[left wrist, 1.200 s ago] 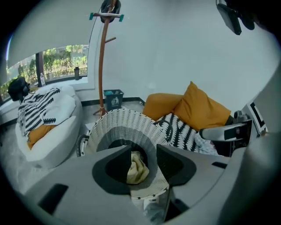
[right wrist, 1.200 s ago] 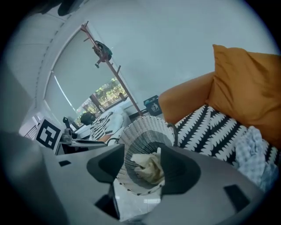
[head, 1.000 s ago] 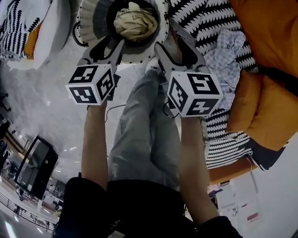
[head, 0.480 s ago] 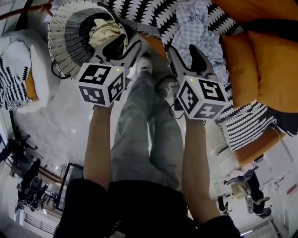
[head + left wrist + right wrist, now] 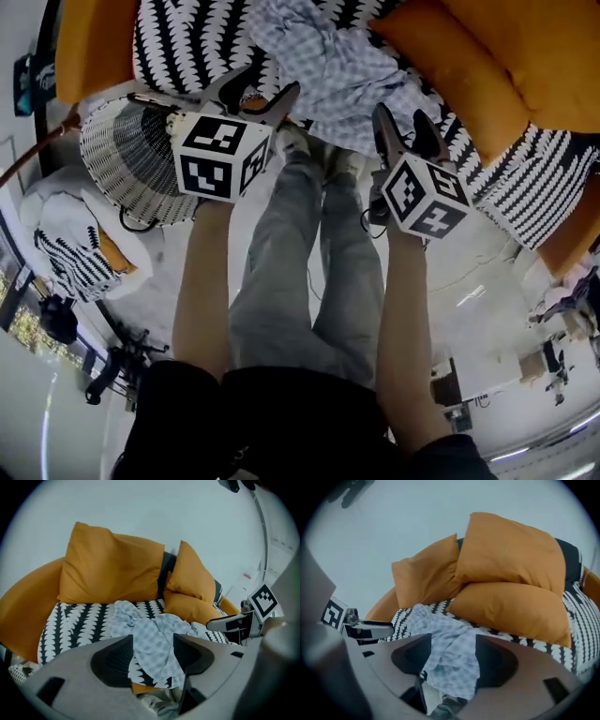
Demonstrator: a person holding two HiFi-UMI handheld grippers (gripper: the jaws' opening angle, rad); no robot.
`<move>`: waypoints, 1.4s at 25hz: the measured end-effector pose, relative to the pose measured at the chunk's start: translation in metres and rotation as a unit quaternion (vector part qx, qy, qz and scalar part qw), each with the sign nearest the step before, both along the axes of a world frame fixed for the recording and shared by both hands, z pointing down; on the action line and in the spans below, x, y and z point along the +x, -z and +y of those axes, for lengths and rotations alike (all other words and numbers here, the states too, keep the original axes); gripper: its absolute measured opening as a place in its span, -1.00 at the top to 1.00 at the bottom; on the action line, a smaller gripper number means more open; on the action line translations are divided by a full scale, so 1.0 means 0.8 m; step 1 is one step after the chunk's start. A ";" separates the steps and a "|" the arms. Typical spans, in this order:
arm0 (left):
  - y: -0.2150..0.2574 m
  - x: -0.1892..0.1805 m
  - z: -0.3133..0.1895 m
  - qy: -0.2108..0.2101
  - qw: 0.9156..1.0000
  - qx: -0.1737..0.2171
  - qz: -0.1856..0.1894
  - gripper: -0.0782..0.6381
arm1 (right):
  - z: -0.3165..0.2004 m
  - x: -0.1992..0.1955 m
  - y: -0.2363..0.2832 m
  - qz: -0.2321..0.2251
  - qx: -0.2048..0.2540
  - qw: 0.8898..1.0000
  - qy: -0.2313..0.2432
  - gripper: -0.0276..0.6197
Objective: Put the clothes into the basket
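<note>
Head view. Your left gripper (image 5: 260, 94) and right gripper (image 5: 403, 127) hang side by side above the crumpled pale blue checked cotton garment (image 5: 342, 70). It lies on the black-and-white zigzag sofa cover (image 5: 187, 37) and spills over the seat's front edge. The round white woven wicker basket (image 5: 117, 159) stands on the floor near the sofa's end, on your left.

Both sets of jaws have just been opening and now stand wide apart. Neither grips anything, though each gripper view frames the garment in the gap, lying ahead of the pads.

For a sound pick-up, lower both grippers onto the thick bunched middle of the cloth, well apart from one another. Close only once fabric sits between the pads, so that no loose end trails on the way to the basket.

Count: one garment on the sofa, one basket, two grippers, three plump orange fabric cushions (image 5: 511, 550).
</note>
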State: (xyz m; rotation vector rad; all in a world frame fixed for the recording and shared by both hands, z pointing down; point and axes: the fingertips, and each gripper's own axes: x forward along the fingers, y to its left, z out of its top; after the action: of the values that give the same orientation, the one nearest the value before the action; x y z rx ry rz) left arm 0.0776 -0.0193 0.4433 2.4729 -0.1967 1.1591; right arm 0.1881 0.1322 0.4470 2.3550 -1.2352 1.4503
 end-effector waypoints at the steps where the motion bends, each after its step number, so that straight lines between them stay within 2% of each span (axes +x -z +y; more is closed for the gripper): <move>1: -0.008 0.011 0.005 -0.014 1.000 0.001 -0.007 0.09 | 0.014 0.008 -0.008 -0.004 -0.007 1.000 -0.018 0.12; 4: -0.041 0.033 0.021 -0.054 0.998 0.003 -0.037 -0.01 | 0.049 0.025 -0.040 -0.016 -0.027 0.998 -0.057 0.11; 9: -0.091 0.045 0.056 -0.091 0.992 -0.047 -0.067 -0.04 | 0.075 0.008 -0.102 -0.066 -0.047 0.992 -0.100 0.10; 16: -0.134 0.070 0.063 -0.085 0.990 -0.079 -0.079 -0.04 | 0.041 0.008 -0.144 -0.098 -0.062 0.988 -0.099 0.12; 18: -0.138 0.072 0.065 -0.077 0.991 -0.087 -0.072 -0.04 | 0.035 0.007 -0.145 -0.105 -0.059 0.988 -0.096 0.26; 19: -0.137 0.072 0.066 -0.079 0.990 -0.096 -0.067 -0.03 | 0.031 0.005 -0.144 -0.110 -0.056 0.988 -0.093 0.39; 20: -0.133 0.071 0.069 -0.084 0.989 -0.109 -0.061 0.10 | 0.027 0.002 -0.142 -0.115 -0.054 0.988 -0.087 0.53; 21: -0.128 0.069 0.071 -0.088 0.987 -0.123 -0.054 0.41 | 0.022 -0.002 -0.140 -0.118 -0.052 0.988 -0.080 0.59; 22: -0.122 0.067 0.071 -0.087 0.986 -0.136 -0.046 0.54 | 0.017 -0.005 -0.137 -0.118 -0.049 0.989 -0.073 0.63; 24: -0.110 0.060 0.069 -0.071 0.985 -0.155 -0.030 0.57 | 0.008 -0.007 -0.125 -0.115 -0.035 0.990 -0.071 0.67; 28: -0.076 0.042 0.051 -0.010 0.984 -0.178 0.014 0.58 | -0.025 -0.009 -0.082 -0.103 0.030 0.991 -0.079 0.69; 35: -0.003 -0.030 -0.005 0.080 0.986 -0.120 0.082 0.58 | -0.101 -0.054 -0.018 -0.088 0.100 0.991 0.010 0.69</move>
State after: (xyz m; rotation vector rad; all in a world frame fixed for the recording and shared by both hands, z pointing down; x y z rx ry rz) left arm 0.0537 -0.0231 0.4459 2.2785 -0.1927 0.8556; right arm 0.1447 0.0512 0.4614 2.3710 -1.5091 1.6284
